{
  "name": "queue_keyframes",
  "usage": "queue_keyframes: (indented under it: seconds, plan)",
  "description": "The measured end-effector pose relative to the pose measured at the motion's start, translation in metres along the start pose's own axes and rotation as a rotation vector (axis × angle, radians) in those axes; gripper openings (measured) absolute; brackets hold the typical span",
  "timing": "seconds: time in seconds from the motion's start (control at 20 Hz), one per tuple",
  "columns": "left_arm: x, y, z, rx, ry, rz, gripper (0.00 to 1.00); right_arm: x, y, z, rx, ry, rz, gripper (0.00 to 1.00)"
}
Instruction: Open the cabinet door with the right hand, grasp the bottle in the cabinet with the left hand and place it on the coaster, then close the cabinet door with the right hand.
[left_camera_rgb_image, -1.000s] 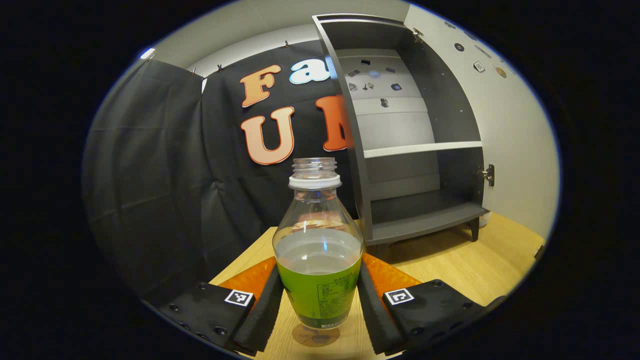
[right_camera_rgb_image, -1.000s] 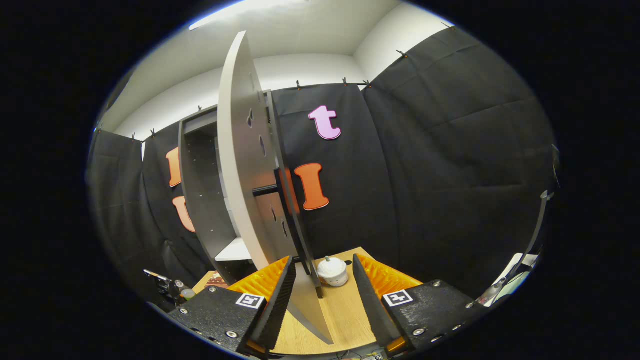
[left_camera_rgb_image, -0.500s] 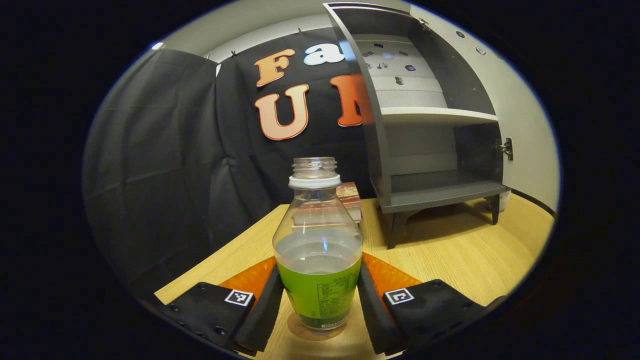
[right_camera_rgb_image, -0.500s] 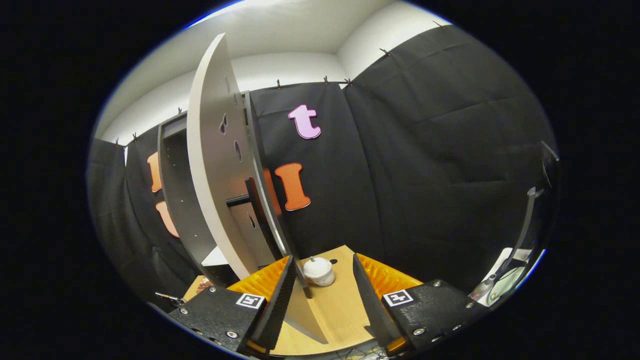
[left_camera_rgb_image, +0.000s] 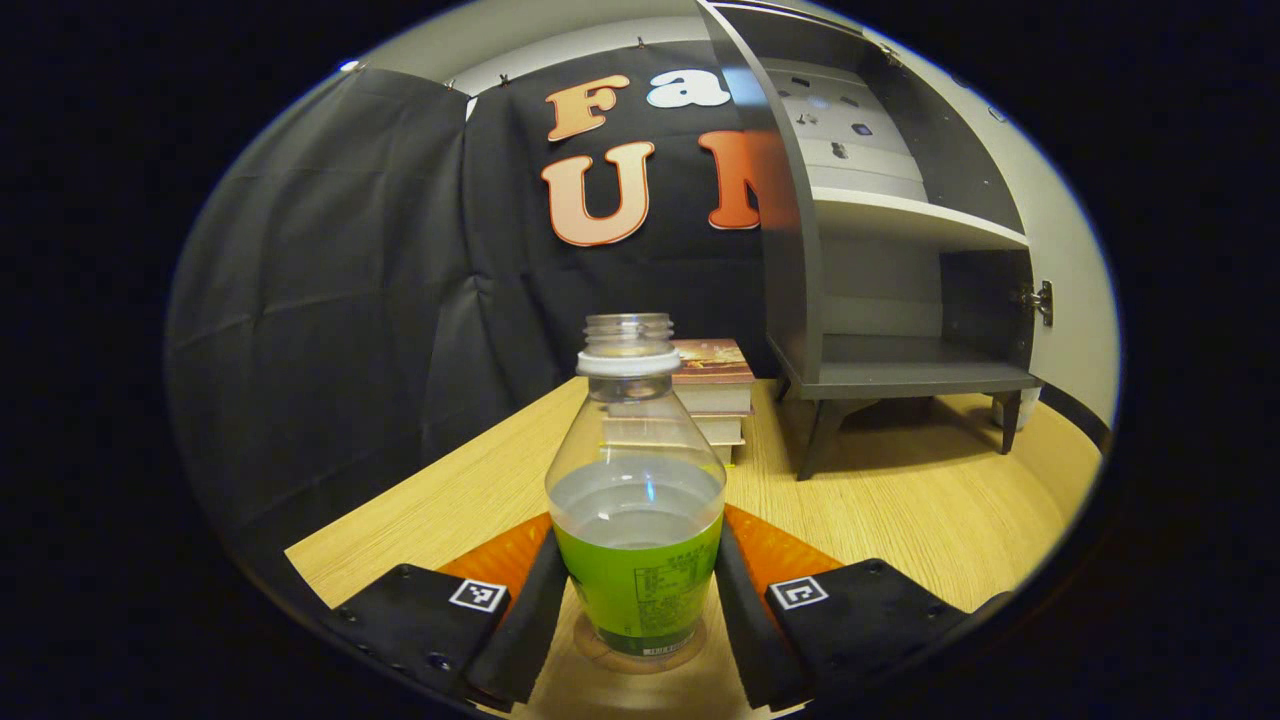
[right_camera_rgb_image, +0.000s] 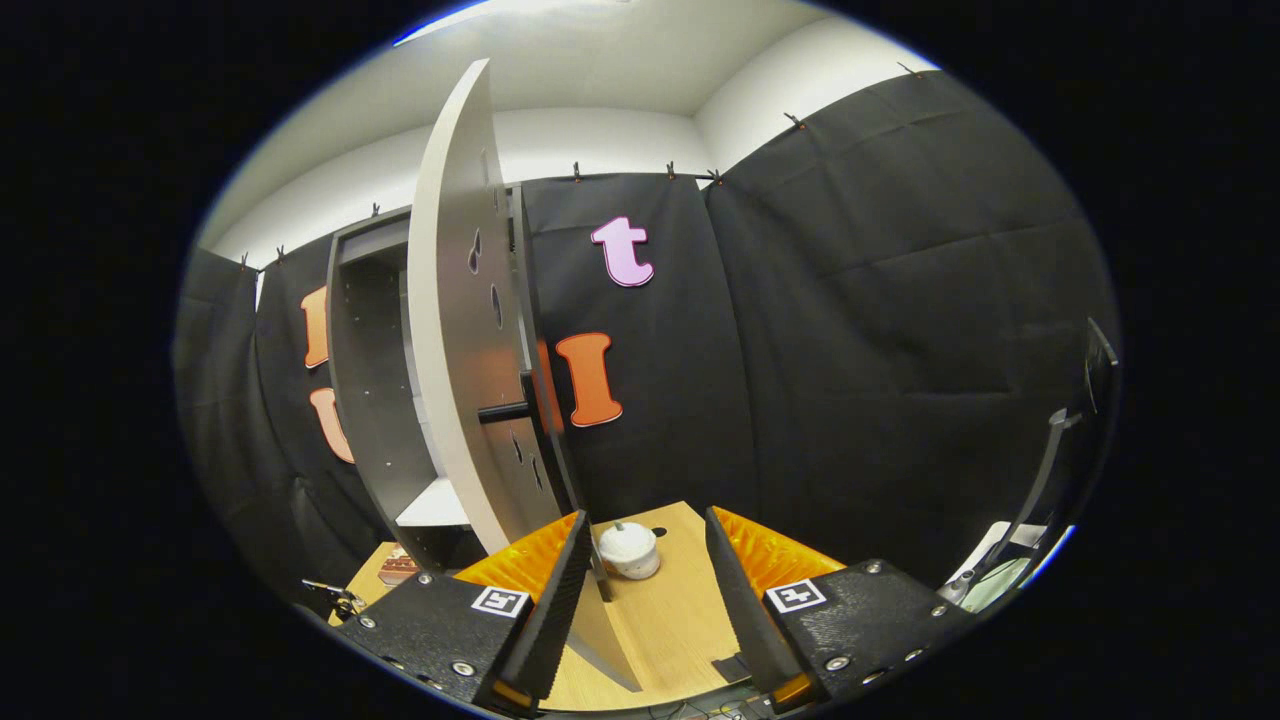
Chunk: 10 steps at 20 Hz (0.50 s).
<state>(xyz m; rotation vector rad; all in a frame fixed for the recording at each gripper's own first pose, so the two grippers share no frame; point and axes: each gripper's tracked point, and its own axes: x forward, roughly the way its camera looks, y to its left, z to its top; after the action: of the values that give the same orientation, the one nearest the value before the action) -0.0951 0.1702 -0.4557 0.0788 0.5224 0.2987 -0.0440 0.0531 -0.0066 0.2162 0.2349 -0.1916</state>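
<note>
A clear uncapped bottle (left_camera_rgb_image: 637, 500) with a green label and some liquid stands upright between my left gripper's (left_camera_rgb_image: 640, 536) fingers, which are shut on its lower body. Its base sits on or just over a thin round brownish coaster (left_camera_rgb_image: 640, 663) on the wooden table; I cannot tell if it touches. The grey cabinet (left_camera_rgb_image: 900, 375) stands behind at the right with bare shelves. In the right gripper view, the pale cabinet door (right_camera_rgb_image: 455, 350) stands wide open, its dark handle (right_camera_rgb_image: 505, 410) sticking out. My right gripper (right_camera_rgb_image: 646, 520) is open, and the door's lower edge passes just inside its left finger.
A stack of books (left_camera_rgb_image: 712, 385) lies on the table (left_camera_rgb_image: 900, 510) behind the bottle, left of the cabinet's legs. A small white lidded pot (right_camera_rgb_image: 628, 548) sits on the table beyond the right gripper, with a stand and cables at the far right.
The left gripper has carried the bottle away from the cabinet and down onto the coaster; the books have come into sight. The right gripper has only shifted slightly beside the open door.
</note>
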Motion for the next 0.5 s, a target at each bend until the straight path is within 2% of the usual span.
queue_keyframes:
  seconds: [0.35,0.4,0.5]
  plan:
    - [-0.007,-0.006,0.007,0.048,0.004,-0.029,0.86,0.001,-0.004,-0.005,-0.034,-0.015,0.016,0.72]
    - [-0.011,-0.007,0.012,0.051,-0.006,-0.035,0.93,0.002,-0.005,-0.006,-0.032,-0.016,0.021,0.72]
    - [-0.017,-0.009,0.022,0.058,-0.015,-0.039,0.96,0.004,-0.011,-0.005,-0.034,-0.025,0.024,0.71]
